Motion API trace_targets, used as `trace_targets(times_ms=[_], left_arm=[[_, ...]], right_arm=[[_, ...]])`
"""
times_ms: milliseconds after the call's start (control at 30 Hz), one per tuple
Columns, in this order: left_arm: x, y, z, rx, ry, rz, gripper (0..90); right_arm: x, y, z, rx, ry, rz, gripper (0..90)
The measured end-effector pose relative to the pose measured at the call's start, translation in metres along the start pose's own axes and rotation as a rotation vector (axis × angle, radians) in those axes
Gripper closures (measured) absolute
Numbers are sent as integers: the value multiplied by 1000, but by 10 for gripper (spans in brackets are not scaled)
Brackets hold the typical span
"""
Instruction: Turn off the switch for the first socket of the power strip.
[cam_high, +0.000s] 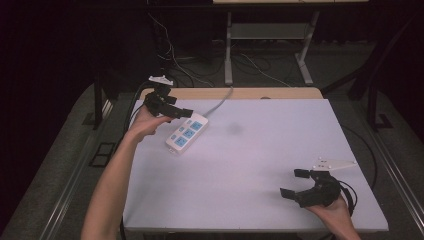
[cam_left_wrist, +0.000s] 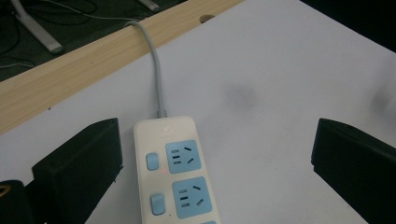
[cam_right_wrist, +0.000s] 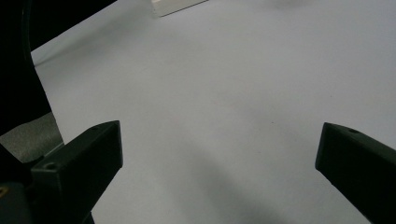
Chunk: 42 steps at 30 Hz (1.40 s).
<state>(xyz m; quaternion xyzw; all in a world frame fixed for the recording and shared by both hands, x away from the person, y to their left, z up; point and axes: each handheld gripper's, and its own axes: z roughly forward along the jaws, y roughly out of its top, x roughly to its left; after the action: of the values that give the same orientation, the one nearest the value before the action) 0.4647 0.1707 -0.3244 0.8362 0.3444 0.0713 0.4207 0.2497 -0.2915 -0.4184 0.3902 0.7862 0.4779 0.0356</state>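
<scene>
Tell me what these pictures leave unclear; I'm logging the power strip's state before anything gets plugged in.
- Power strip, left gripper view: the bottom edge cuts off its near end, so the last socket is mostly missing.
- Its grey cable, high view: it drops behind the table's far edge, plug end hidden.
- Switch positions: too small to read as on or off.
- Right gripper view: the top edge leaves just a corner of the strip.

The left gripper (cam_left_wrist: 217, 163) holds its two black jaws wide apart over the white tabletop (cam_left_wrist: 280, 70). Between them — nearer the left jaw — lies a cream plastic power strip (cam_left_wrist: 175, 170) with pale blue sockets and small blue switches, a faint red glow on its face. Its grey cable (cam_left_wrist: 156, 70) runs from the strip's far end up and over the tabletop's light wooden edge strip (cam_left_wrist: 70, 74). Dark floor lies beyond that edge.
</scene>
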Motion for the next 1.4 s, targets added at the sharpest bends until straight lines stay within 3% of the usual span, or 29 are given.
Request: trace_targets(times_ms=[267,500,667,867,1067,1400], left_arm=[[11,2,11,25,10,-23,102],[18,1,19,27,22,-42,269],[21,0,26,39,53,-46,399],[23,-2,34,49,105,-59,638],[26,-4,43,48,129,-83,874],[30,-11,55,31,126,-128,893]], right_arm=[[0,0,1,5,-3,0,4],[0,-1,3,14,-2,-4,4],[0,-1,3,16,-2,-4,5],[0,0,4,24,-1,-5,4],[0,0,5,33,-5,-10,4],[1,0,6,35,-3,-15,4]])
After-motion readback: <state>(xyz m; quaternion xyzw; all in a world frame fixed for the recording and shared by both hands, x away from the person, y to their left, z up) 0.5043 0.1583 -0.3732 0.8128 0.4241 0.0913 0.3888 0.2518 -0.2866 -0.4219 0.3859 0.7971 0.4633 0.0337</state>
